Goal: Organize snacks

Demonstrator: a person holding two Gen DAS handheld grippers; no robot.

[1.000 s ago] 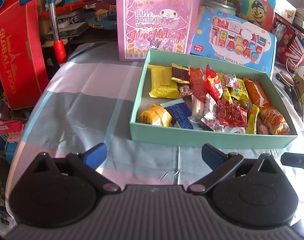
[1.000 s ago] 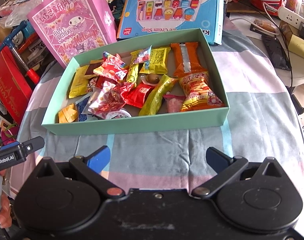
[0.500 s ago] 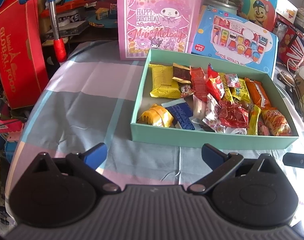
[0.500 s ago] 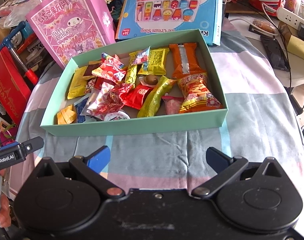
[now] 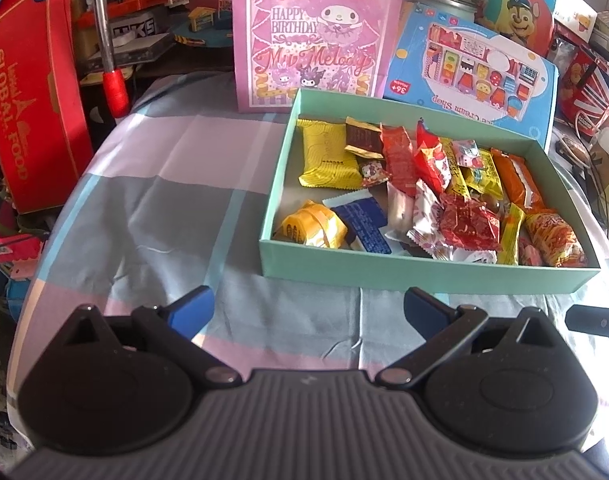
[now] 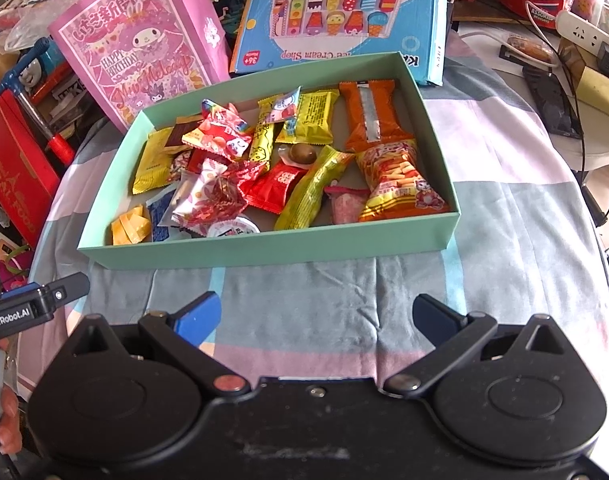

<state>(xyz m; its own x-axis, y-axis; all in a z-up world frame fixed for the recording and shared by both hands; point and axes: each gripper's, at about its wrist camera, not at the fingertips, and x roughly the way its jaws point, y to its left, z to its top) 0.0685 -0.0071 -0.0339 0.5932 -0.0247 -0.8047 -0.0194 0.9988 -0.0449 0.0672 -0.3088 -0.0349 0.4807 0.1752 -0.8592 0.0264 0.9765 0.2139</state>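
Observation:
A mint-green box (image 5: pixel 424 276) (image 6: pixel 264 250) sits on the checked cloth and holds several wrapped snacks. Among them are a yellow packet (image 5: pixel 328 152), an orange bar (image 6: pixel 370 114) and a red-and-yellow biscuit bag (image 6: pixel 400 180). My left gripper (image 5: pixel 309 309) hovers open over the cloth just in front of the box's near wall, nothing between its fingers. My right gripper (image 6: pixel 316 314) is also open and empty, in front of the same wall. The left gripper's tip (image 6: pixel 36 304) shows at the right wrist view's left edge, with a hand below it.
A pink birthday gift bag (image 5: pixel 318 32) (image 6: pixel 144 60) and a blue toy box (image 5: pixel 476 68) (image 6: pixel 344 12) stand behind the snack box. A red carton (image 5: pixel 24 92) and scooter handle lie left; cables and a power strip (image 6: pixel 584 36) lie right.
Both grippers have drifted slightly; the box sits a little differently in each view. Both stay open and hold nothing.

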